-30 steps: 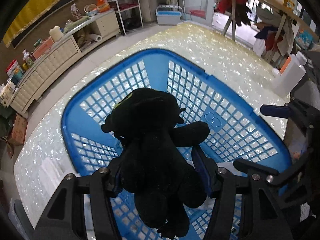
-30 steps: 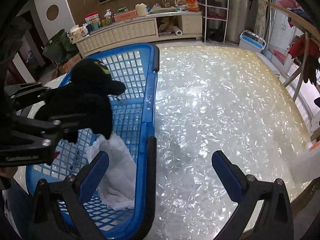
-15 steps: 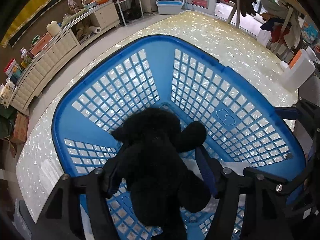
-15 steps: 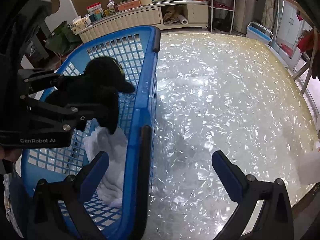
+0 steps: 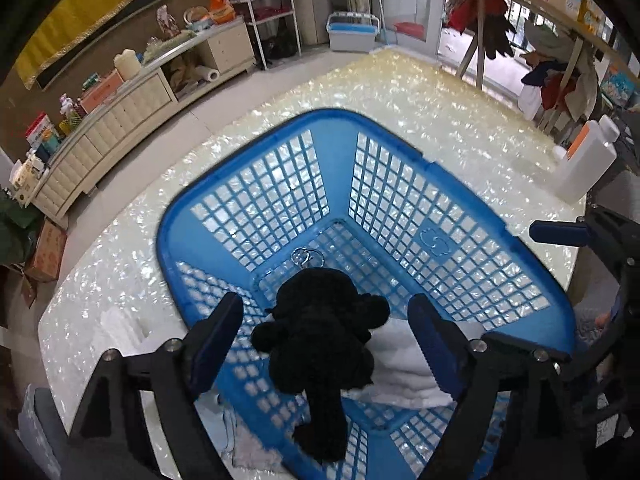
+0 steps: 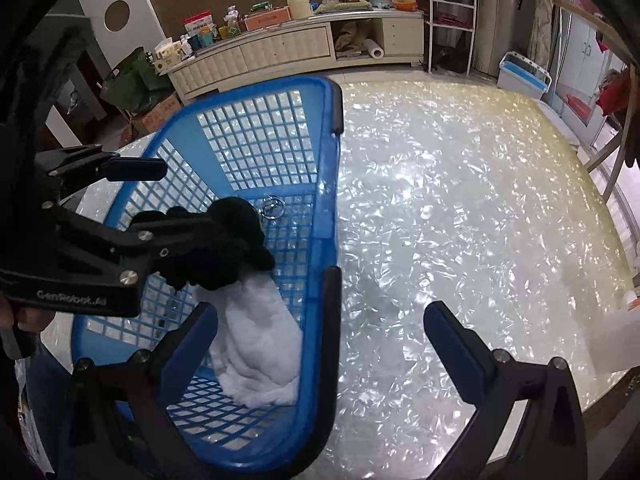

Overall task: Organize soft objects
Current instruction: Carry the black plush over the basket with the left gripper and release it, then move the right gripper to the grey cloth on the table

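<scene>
Blue basket (image 5: 460,184) sat below the left gripper (image 5: 326,340), whose jaws had just been opening wide, clear of the black plush toy (image 5: 320,344) lying on a white towel (image 6: 260,344) inside. Right gripper (image 6: 320,354) was wide, straddling the basket's near rim; lifting carelessly risked snagging it. A metal ring (image 5: 306,257) lay just beyond the toy.

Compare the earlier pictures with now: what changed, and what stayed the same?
The left hand-held gripper has just been opening, letting go of the black plush, which dropped into the blue basket beside the white cloth. The right hand-held gripper stayed open astride the basket's rim.
</scene>
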Tool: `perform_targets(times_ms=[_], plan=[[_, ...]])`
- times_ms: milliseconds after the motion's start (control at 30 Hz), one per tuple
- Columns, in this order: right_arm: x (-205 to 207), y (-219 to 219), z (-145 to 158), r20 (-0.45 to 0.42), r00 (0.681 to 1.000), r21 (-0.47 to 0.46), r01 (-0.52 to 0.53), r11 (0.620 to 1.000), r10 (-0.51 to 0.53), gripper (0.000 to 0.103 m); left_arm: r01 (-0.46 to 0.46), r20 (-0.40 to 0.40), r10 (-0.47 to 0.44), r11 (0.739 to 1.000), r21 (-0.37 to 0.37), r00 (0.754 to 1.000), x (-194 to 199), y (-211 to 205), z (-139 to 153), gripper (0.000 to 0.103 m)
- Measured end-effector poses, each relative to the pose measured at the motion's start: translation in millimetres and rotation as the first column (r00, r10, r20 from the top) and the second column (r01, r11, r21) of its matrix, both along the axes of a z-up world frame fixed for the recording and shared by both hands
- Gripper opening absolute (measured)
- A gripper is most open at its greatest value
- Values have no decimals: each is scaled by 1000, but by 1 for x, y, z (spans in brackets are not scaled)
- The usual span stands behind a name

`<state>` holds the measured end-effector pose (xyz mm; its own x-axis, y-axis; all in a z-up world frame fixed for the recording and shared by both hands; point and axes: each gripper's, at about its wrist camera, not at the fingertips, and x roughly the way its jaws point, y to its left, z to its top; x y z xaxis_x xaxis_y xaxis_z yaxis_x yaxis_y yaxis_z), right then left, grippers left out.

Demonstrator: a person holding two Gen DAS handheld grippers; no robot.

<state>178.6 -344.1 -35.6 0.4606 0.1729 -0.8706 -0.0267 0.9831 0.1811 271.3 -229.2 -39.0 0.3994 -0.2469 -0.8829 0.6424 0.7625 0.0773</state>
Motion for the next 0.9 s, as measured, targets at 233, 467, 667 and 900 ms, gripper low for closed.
perform_targets(times_ms=[233, 467, 667, 900], plan=[[-12, 8, 20, 28, 1000, -5, 5, 1000, -4, 103, -45, 45, 47, 998, -42, 998, -30, 28, 29, 96], [-23, 25, 34, 52, 999, -15, -15, 1000, 16, 103, -125, 73, 134, 986, -113, 988, -57, 71, 48, 103], [-30, 40, 42, 67, 997, -21, -27, 999, 28, 103, -164, 80, 174, 979, -123, 981, -77, 109, 51, 103], [-32, 72, 46, 84, 994, -28, -63, 998, 65, 103, -213, 80, 226, 966, -145, 971, -96, 154, 51, 103]])
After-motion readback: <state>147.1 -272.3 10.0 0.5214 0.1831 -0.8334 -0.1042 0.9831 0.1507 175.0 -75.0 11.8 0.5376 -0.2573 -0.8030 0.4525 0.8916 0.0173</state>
